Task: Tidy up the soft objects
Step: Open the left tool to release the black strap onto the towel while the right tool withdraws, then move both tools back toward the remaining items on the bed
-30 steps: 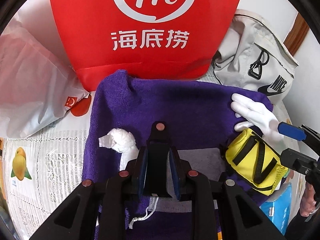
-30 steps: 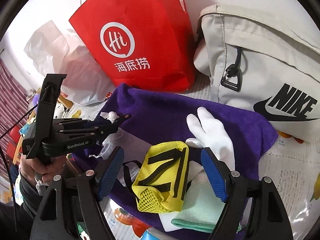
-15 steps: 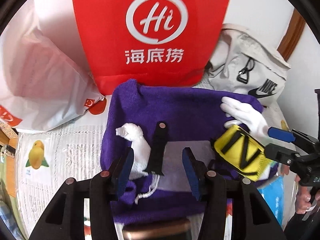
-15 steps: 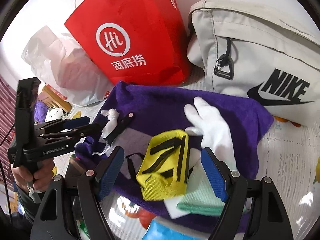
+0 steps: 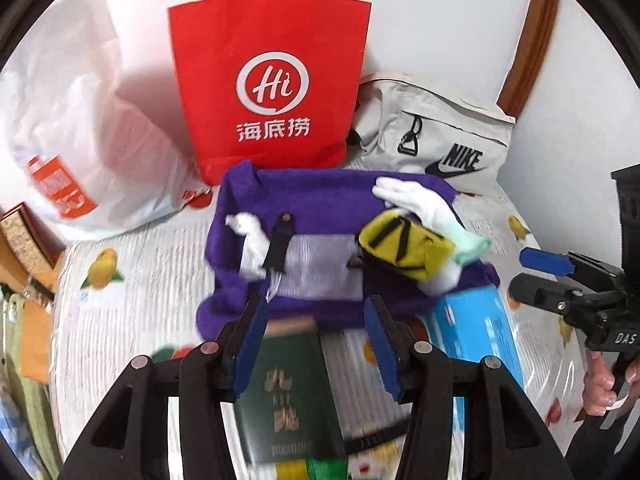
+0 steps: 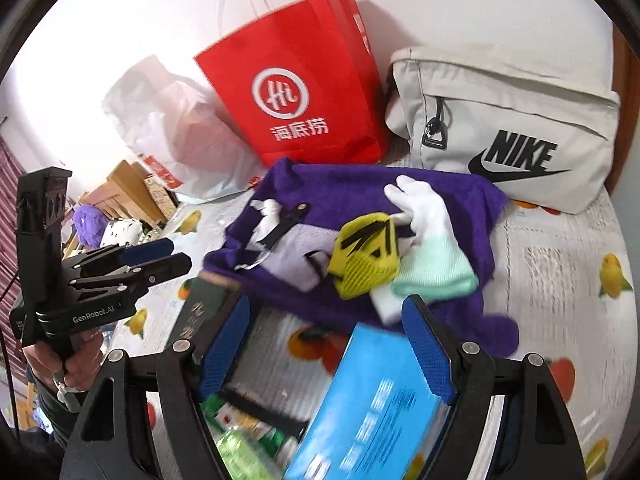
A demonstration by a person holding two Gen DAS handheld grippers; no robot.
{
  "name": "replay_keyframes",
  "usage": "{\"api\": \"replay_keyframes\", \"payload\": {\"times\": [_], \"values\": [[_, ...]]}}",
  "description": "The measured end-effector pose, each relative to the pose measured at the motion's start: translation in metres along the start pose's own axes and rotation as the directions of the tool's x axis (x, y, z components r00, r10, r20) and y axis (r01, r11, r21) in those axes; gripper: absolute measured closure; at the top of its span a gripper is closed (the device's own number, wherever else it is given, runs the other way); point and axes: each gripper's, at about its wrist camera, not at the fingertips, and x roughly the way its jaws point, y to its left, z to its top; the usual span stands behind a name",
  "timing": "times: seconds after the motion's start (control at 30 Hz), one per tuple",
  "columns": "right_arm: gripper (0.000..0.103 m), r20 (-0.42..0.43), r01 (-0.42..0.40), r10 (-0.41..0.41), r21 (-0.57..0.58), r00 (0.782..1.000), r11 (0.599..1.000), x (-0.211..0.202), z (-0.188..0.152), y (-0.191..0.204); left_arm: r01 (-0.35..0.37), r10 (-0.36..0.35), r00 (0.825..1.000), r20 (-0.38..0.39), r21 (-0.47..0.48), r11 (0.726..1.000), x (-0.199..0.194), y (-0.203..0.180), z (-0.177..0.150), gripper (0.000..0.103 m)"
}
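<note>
A purple towel lies on the fruit-print bedspread. On it rest a white glove, a yellow mesh pouch, a pale lilac pouch with a black strap tab, a crumpled white cloth and a mint cloth. My left gripper hangs open above the towel's near edge, nothing between its fingers. My right gripper is open too, back from the pile and over a blue box, holding nothing.
A red paper bag, a white plastic bag and a beige Nike bag stand against the wall behind the towel. A green booklet and small packets lie at the near edge. Wooden furniture stands at the left.
My left gripper opened, let go of the black strap tab and drew back and up from the towel. My right gripper also pulled back and up, staying open.
</note>
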Motion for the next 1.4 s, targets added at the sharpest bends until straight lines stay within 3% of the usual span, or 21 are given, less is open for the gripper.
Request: {"api": "replay_keyframes", "payload": {"times": [0.2,0.47,0.7,0.83,0.97,1.13,1.4], "values": [[0.024,0.024,-0.015,0.015,-0.016,1.0,1.0,-0.032,-0.037,0.02,-0.018,0.019,1.0,0.004,-0.018,1.0,-0.032,0.002,-0.043,0.048],[0.024,0.008,-0.021,0.022,-0.044,1.0,0.999,-0.044,-0.085,0.044,-0.032,0.032,0.999,-0.001,-0.024,0.999,-0.05,0.002,-0.098,0.042],[0.024,-0.058,-0.058,0.052,-0.111,0.997,0.992,-0.027,-0.14,0.071,-0.035,0.034,0.999,-0.018,-0.063,0.997,-0.053,0.01,-0.138,0.041],[0.024,-0.098,-0.046,0.028,-0.185,0.995,0.982,-0.011,-0.164,0.089,-0.043,0.041,0.999,-0.027,-0.093,0.995,-0.057,0.019,-0.154,0.04],[0.024,-0.115,-0.016,-0.011,-0.233,0.993,0.972,0.003,-0.173,0.095,-0.021,0.02,1.0,-0.013,-0.125,0.992,-0.063,0.029,-0.167,0.034],[0.024,-0.125,0.046,-0.085,-0.288,0.988,0.956,0.025,-0.182,0.097,-0.011,0.007,1.0,-0.019,-0.166,0.986,-0.063,0.04,-0.184,0.034],[0.024,-0.126,0.084,-0.141,-0.377,0.982,0.923,0.057,-0.19,0.107,-0.018,0.005,0.998,-0.065,-0.21,0.977,-0.047,0.055,-0.205,0.034]]}}
